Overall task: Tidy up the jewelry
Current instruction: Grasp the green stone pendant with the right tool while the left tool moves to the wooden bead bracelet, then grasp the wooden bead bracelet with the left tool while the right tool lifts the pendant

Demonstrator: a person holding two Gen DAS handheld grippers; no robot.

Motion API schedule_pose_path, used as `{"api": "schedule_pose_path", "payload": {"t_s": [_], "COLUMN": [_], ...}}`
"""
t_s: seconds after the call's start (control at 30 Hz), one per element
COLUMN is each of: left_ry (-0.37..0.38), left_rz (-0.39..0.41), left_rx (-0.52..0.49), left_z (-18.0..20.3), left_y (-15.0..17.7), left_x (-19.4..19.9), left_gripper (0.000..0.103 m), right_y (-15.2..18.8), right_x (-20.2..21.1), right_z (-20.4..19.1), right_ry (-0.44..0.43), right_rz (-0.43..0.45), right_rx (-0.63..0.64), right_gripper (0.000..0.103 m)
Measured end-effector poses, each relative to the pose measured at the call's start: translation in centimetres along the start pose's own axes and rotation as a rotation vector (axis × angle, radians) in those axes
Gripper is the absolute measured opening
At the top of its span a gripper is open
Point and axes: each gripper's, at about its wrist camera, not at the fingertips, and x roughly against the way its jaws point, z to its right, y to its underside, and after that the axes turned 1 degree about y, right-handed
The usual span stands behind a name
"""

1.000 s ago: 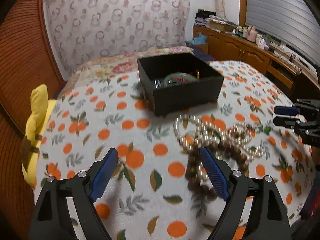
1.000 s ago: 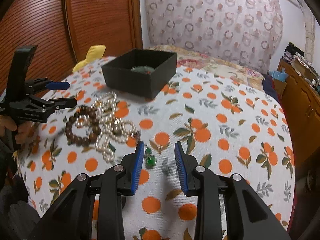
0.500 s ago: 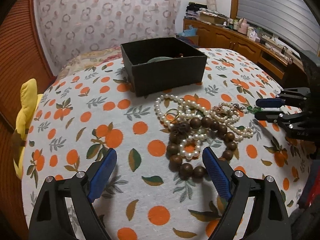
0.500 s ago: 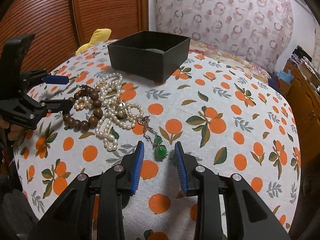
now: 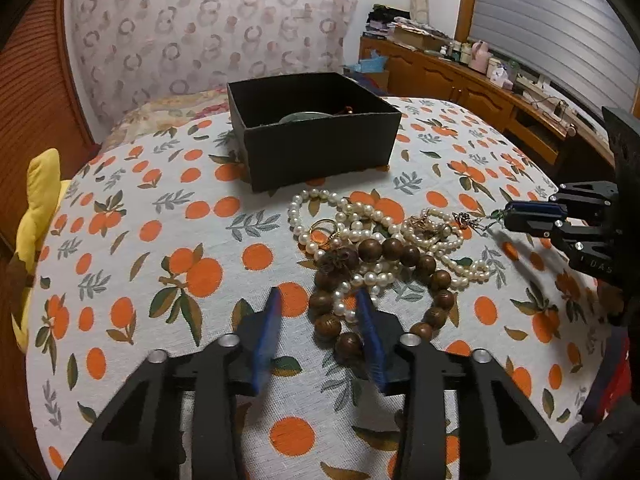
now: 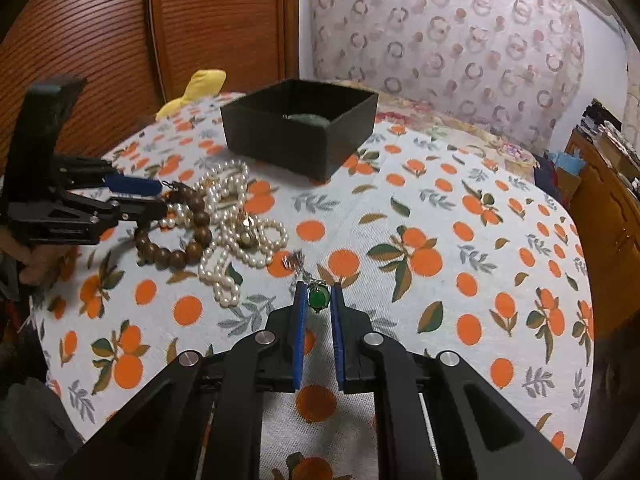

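Observation:
A tangle of pearl strands and a brown wooden bead bracelet lies on the orange-print cloth before a black open box; the tangle also shows in the right wrist view. My left gripper is half closed, its jaws around the near beads of the bracelet, with a gap still showing. My right gripper is shut on a green pendant whose chain trails back to the pile. The box holds a green bangle.
A yellow soft toy lies at the left edge of the bed. Wooden cabinets with clutter stand at the far right. A ribbed wooden wardrobe stands behind the bed.
My left gripper's jaws have narrowed a lot and moved right onto the bracelet's near beads. My right gripper has advanced and closed on the green pendant.

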Motion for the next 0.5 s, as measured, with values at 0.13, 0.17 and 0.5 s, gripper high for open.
{"api": "schedule_pose_path", "payload": {"t_s": [0.13,0.17,0.5], "left_ry": [0.025,0.023,0.006], "left_rz": [0.005,0.007,0.003], "left_rx": [0.028,0.033,0.042], "left_z": [-0.4,-0.5,-1.1], "left_y": [0.3,0.4,0.5], "left_x": [0.3,0.3,0.5], "left_gripper": [0.027,0.027,0.024], "right_y": [-0.3,-0.3,-0.2], "right_x": [0.5,0.6,0.3], "right_z": [-0.2,-0.2,-0.7], "right_ry": [0.000,-0.002,-0.007], "right_rz": [0.016,0.018,0.017], "right_rx": [0.001,0.002,0.001], "right_gripper": [0.013,0.013,0.013]}}
